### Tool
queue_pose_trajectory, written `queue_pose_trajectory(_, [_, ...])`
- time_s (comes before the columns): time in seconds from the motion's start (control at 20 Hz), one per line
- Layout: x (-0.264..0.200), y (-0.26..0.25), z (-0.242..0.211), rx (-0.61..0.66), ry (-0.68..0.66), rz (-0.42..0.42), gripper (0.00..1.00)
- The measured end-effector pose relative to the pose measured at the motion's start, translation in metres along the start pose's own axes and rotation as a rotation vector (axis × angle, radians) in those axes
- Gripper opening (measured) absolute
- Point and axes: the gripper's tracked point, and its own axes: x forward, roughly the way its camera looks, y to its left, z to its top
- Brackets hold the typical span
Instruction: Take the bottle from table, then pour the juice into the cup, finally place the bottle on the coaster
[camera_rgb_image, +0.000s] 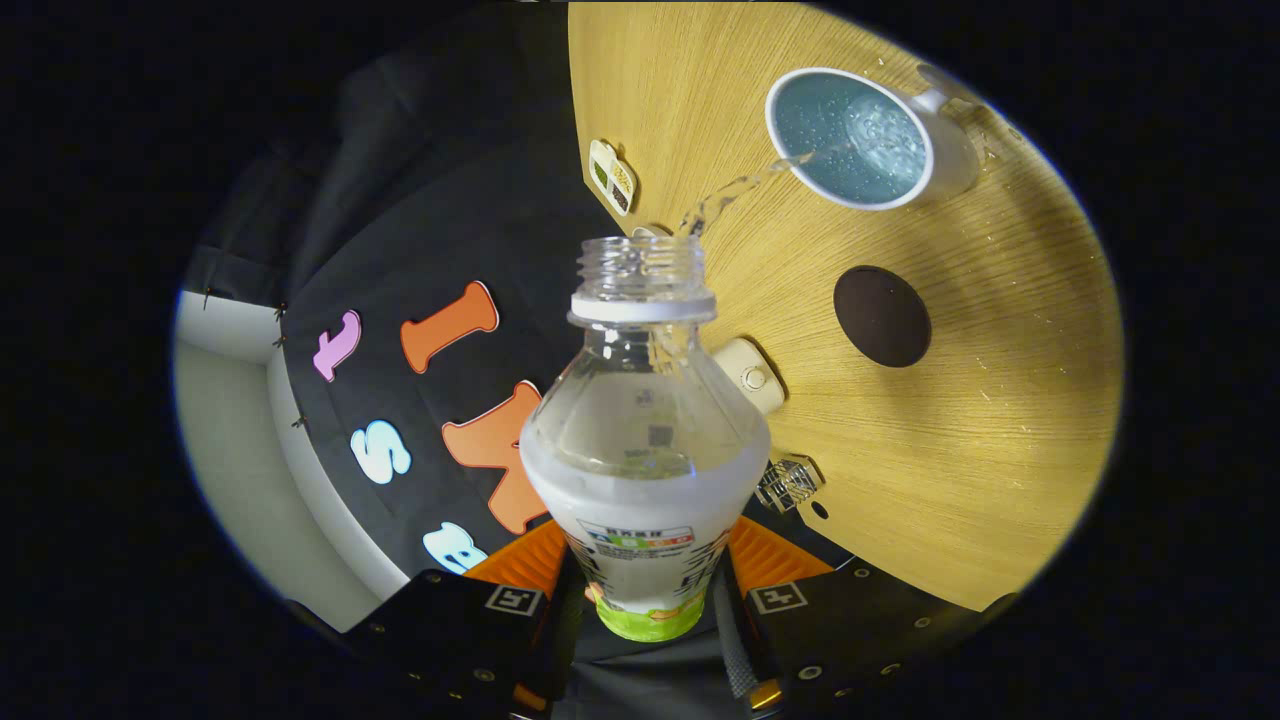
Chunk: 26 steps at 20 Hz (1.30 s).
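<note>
Bottle in my gripper, clamped between both fingers, which press on its labelled lower body from either side. It is uncapped and tipped forward, its open threaded neck pointing out over the wooden desk. A thin clear stream arcs from the mouth of the bottle into the white cup, which sits on the desk well beyond my fingers with its handle turned away from me. The cup already holds liquid with bubbles on its surface, and some liquid is in the bottle's shoulder. Between the cup and the bottle's neck, a little off to the side, lies the dark round coaster, flat on the desk and bare. At the desk's near edge I see a small cream-coloured fitting just beside the bottle's shoulder, a small clear cube-like thing closer to my fingers, and a little divided tag farther along the edge
</note>
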Motion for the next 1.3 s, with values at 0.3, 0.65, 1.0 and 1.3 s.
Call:
queue_pose_trajectory(0.3, [-0.001,0.006,0.001,0.043,-0.001,0.005,0.6])
queue_pose_trajectory(0.65, [-0.002,0.012,0.008,0.086,-0.013,0.017,0.61])
queue_pose_trajectory(1.0, [-0.003,0.018,0.012,0.134,-0.017,0.024,0.61])
queue_pose_trajectory(1.3, [-0.003,0.025,0.013,0.168,-0.025,0.043,0.6])
